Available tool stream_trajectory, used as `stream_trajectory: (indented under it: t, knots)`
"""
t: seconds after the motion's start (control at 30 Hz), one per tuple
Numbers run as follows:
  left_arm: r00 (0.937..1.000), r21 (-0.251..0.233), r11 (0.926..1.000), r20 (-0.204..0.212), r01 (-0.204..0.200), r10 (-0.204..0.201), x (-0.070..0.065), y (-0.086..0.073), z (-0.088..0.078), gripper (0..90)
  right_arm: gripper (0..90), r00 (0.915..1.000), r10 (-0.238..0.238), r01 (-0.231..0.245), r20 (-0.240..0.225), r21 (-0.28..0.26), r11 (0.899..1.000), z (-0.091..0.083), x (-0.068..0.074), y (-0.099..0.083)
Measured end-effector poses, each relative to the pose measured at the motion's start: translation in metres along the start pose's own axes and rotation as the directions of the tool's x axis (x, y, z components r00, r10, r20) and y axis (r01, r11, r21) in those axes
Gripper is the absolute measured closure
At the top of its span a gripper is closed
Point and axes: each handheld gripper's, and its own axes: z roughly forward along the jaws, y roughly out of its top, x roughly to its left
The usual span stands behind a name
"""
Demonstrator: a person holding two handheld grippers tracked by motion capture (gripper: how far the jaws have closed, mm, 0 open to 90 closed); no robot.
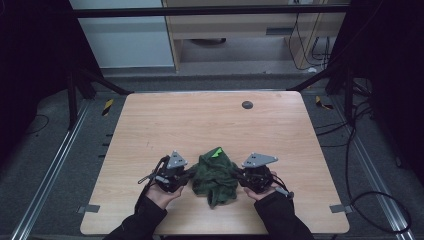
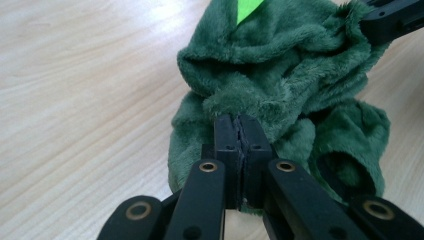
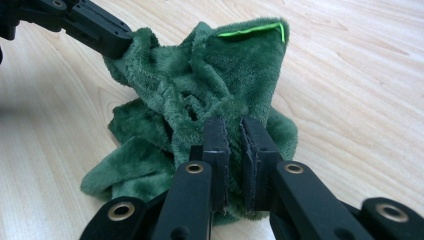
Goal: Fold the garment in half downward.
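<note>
Green plush garment [image 1: 215,175] between both grippers

No readable text, label, brand, number or sign anywhere. The bright green tag [image 1: 216,152] on the dark green plush cloth [image 1: 215,176] is blank. Yellow-and-black striped floor markers [image 1: 107,106] carry stripes, no lettering. Counter [image 1: 200,120] surface unmarked.

A crumpled plush garment [image 1: 215,175] lies on the surface [image 1: 210,120], near its front edge. The left gripper [image 1: 189,174] sits at the garment's left side, the right gripper [image 1: 237,175] at its right. A small round disc [image 1: 247,104] lies well behind, toward the far edge.
</note>
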Motion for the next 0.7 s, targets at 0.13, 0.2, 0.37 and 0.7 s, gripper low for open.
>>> stream_trajectory:
  t: [0.13, 0.2, 0.37, 0.7]
  knots:
    - [0.9999, 0.017, 0.9998, 0.008, 0.010, -0.010, -0.003, -0.006, 0.000, 88.3, 82.4, 0.9998, 0.016, -0.016, -0.015, 0.001, 1.000, -0.002, 0.003, -0.006]
    - [0.9998, 0.028, 0.9996, 0.015, 0.011, -0.011, -0.005, -0.008, 0.000, 88.3, 82.1, 0.9996, 0.020, -0.020, -0.017, 0.006, 1.000, -0.003, 0.005, -0.008]
    - [0.9996, 0.038, 0.9992, 0.026, 0.013, -0.014, -0.009, -0.012, 0.001, 88.2, 81.9, 0.9991, 0.032, -0.031, -0.027, 0.022, 0.999, -0.002, 0.008, -0.013]
    - [0.9989, 0.074, 0.9973, 0.045, 0.004, -0.008, -0.017, -0.022, 0.004, 88.2, 81.3, 0.9976, 0.051, -0.050, -0.046, 0.042, 0.998, -0.003, 0.015, -0.026]
